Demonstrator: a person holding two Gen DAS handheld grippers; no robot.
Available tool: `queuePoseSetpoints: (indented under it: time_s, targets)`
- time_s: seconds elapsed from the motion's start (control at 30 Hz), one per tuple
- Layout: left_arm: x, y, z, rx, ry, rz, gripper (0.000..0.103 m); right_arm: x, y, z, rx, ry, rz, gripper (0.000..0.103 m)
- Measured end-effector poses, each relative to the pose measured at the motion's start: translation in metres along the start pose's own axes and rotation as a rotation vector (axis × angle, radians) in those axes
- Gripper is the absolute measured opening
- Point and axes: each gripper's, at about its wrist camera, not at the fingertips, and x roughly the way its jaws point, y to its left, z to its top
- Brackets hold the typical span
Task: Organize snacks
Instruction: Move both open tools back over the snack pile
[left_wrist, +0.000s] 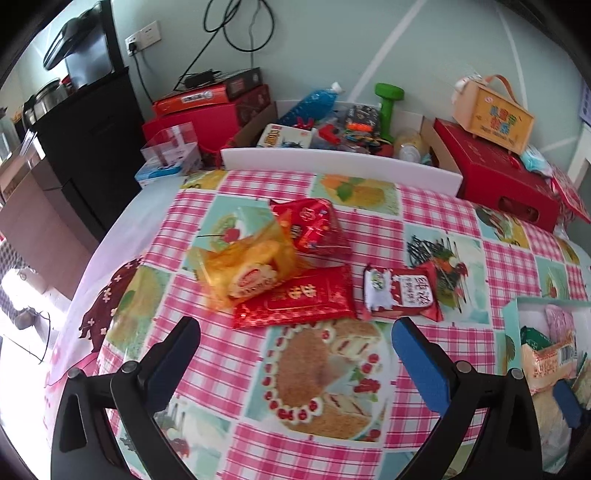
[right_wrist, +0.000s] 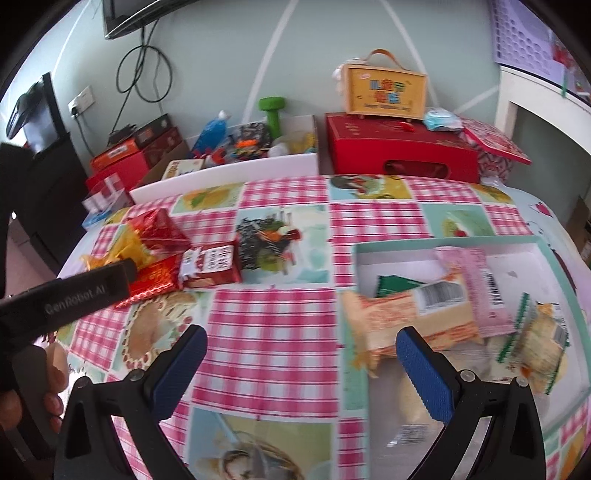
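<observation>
We hold the left gripper (left_wrist: 295, 354) wide open and empty above the checked tablecloth (left_wrist: 436, 206), its blue pads (left_wrist: 421, 365) spread well apart. Just beyond it lies the nearest loose snack, a flat red foil packet (left_wrist: 295, 299). On that packet's left end rests a yellow wrapped cake (left_wrist: 243, 269), with a second red bag (left_wrist: 314, 225) behind, and a small red-and-white packet (left_wrist: 402, 291) sits just beside it on the right.

The right gripper (right_wrist: 301, 365) is likewise fully open with nothing in it, hovering at the near left corner of the pale green box (right_wrist: 443, 243), where a long orange-patterned packet (right_wrist: 410, 317), a pink one (right_wrist: 476, 284) and others already lie.

We judge the step in hand to be fetching the next loose snack with the left. To do it well we pick one that lies free — the small red-and-white packet overlaps nothing, so it should lift without dragging its neighbours. We come down with the jaws across its short width, close gently since foil slips and contents may crush, then carry it rightward to the box — keeping the right gripper clear of the path.
</observation>
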Motion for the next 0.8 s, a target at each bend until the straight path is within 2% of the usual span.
queuePoseSetpoints:
  time_s: [0.33,0.57,0.67,0.8]
  targets:
    - [0.007,0.047,0.009,-0.084,0.011,0.011,0.103,0.017,0.032,-0.001,-0.032,0.002,0.034,0.103]
    - [0.027,0.080,0.010,-0.162,0.050,0.017,0.103,0.029,0.046,0.001,-0.050,0.005,0.042,0.103]
    - [0.035,0.087,0.011,-0.186,0.059,-0.003,0.103,0.035,0.050,0.003,-0.067,0.005,0.034,0.103]
    - [0.046,0.090,0.016,-0.207,0.081,-0.086,0.103,0.044,0.053,0.007,-0.075,0.012,0.032,0.103]
